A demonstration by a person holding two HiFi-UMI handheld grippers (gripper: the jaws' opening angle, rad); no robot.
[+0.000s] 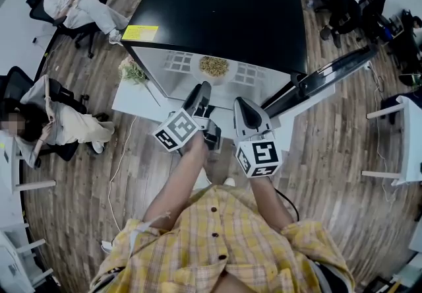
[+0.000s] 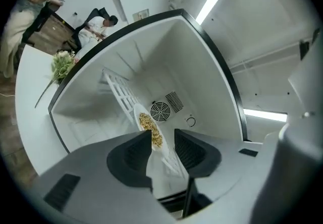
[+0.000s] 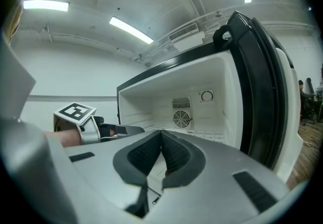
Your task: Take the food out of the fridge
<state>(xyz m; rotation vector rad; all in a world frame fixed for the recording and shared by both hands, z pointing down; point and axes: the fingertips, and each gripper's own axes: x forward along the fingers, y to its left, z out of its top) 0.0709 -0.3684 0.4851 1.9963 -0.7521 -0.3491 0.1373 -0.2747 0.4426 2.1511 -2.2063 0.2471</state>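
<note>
From the head view we see both forearms reaching forward out of a yellow checked shirt [image 1: 217,239] towards the open fridge [image 1: 217,14], whose door [image 1: 330,74] swings out to the right. The left gripper [image 1: 201,92] sits rolled to one side, its marker cube [image 1: 177,130] tilted, while the right gripper [image 1: 244,108] is just beside it with its cube squarer to us. Both point at the fridge opening. Inside, the food [image 1: 214,65] lies on a white plate [image 1: 226,77] that rests on the wire shelf [image 1: 177,61]. A bunch of flowers [image 1: 132,70] stands at the fridge's left corner. In the left gripper view the whole fridge looks tipped over, which fits the rolled wrist. Here the jaws stand clearly apart with nothing pressed between the pads. Through the gap we look straight at the plate of food, which is on the shelf in front of the round fan [image 2: 160,111] in the back wall and apart from the jaws. In the right gripper view the gripper is held about level. Its jaws meet at the tips and grip nothing, and past them we see the fridge interior, with the left gripper and its cube at the left.
</note>
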